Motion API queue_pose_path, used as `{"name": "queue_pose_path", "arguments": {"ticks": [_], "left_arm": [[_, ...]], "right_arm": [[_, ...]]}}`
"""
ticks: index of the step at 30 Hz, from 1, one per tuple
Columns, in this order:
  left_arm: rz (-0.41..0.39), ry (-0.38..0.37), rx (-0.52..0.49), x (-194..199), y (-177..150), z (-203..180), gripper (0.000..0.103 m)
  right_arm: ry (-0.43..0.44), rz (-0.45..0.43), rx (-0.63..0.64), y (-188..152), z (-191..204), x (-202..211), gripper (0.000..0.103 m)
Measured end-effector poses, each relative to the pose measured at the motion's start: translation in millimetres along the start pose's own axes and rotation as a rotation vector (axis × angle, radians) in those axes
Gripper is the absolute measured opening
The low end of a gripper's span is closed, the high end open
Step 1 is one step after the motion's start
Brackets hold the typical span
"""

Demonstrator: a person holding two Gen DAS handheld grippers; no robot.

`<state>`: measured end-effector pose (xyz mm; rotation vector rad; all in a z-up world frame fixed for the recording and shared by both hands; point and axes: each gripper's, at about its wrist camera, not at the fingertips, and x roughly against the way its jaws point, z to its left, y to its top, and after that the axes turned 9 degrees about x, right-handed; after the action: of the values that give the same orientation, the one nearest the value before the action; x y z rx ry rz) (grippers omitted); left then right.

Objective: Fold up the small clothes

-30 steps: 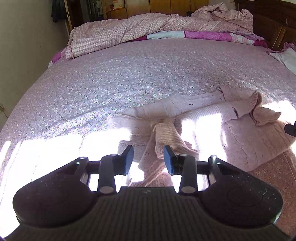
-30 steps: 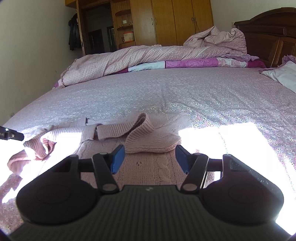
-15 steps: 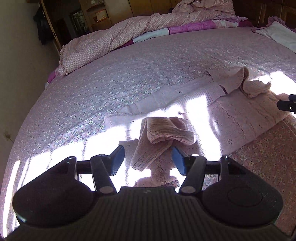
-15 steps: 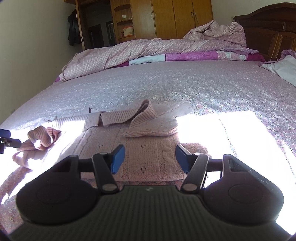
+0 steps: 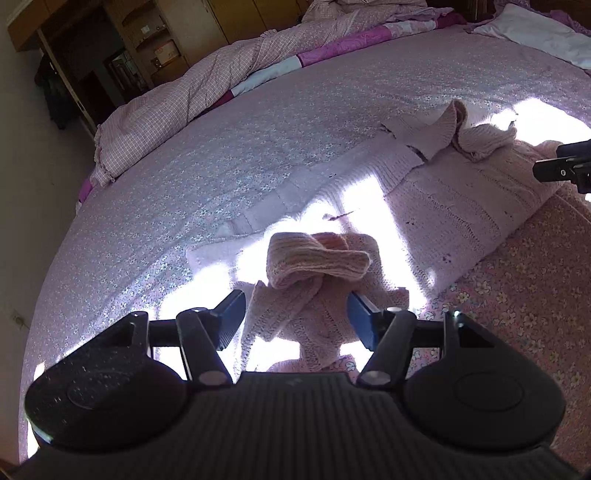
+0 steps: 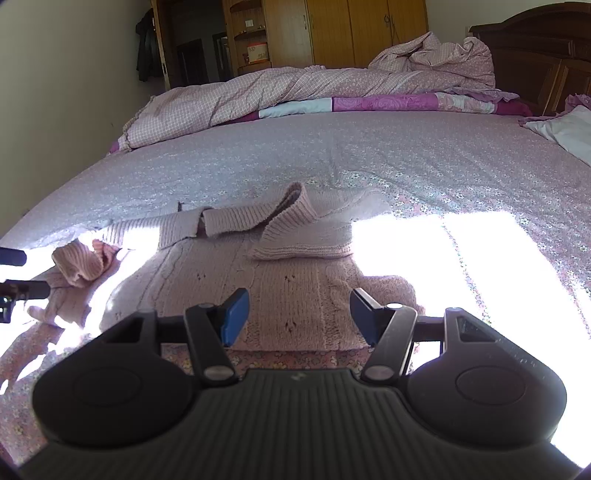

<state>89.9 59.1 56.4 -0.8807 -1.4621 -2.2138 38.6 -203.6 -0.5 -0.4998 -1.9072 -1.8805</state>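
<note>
So the pink knit sweater (image 6: 295,295) is lying flat on the bed, long axis running left to right across the near part of the mattress, hem toward the near edge. 1 sleeve (image 6: 303,236) is folded in over the body on the right side; the other sleeve (image 5: 317,258) is bunched in a loose heap at the left end.

The left gripper (image 5: 295,314) sits right at that bunched sleeve with its jaws apart. They've just been opening, and the knit lies between the 2 fingers but neither pad looks like it's pressing on it. The right gripper (image 6: 295,314) is over the sweater's hem, jaws spread about as wide, nothing clamped in them.

The bed sheet (image 6: 369,162) is a pale purple floral print with hard sun patches near us. A checked duvet (image 6: 258,96) is rumpled along the far side, and wooden wardrobes (image 6: 351,33) stand behind it.
</note>
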Motion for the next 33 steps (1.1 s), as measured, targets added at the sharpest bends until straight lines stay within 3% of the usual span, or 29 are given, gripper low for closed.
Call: {"name": "queue_pose_path", "arguments": {"ticks": [10,14,17,18,21,23,24,25,26,33], "left_arm": [[-0.036,0.042,-0.151,-26,2,-15,0.069],[-0.039,-0.018,-0.067,-34,5,-12,0.069],[-0.073,-0.002,-0.012,-38,2,-13,0.068],[-0.084,0.005,0.001,-39,1,-12,0.066],[-0.093,0.033,0.041,-42,1,-6,0.032],[-0.095,0.041,0.076,-44,4,2,0.021],[-0.103,0.059,0.085,-44,5,6,0.013],[-0.111,0.085,0.091,-44,8,10,0.013],[-0.121,0.109,0.107,-45,12,17,0.012],[-0.127,0.214,0.204,-76,42,63,0.012]], "right_arm": [[-0.011,0.008,0.051,5,0,-8,0.062],[-0.016,-0.010,0.165,17,2,-20,0.062],[-0.012,-0.026,0.298,24,8,-32,0.062],[-0.006,-0.026,0.333,25,10,-36,0.062],[0.003,-0.010,0.437,28,15,-52,0.062],[-0.002,0.011,0.489,28,17,-63,0.060],[-0.006,0.014,0.497,28,17,-66,0.053],[-0.008,0.025,0.502,29,17,-70,0.026],[-0.020,0.029,0.503,30,16,-73,0.013],[-0.114,-0.051,0.410,58,-8,-76,0.011]]}}
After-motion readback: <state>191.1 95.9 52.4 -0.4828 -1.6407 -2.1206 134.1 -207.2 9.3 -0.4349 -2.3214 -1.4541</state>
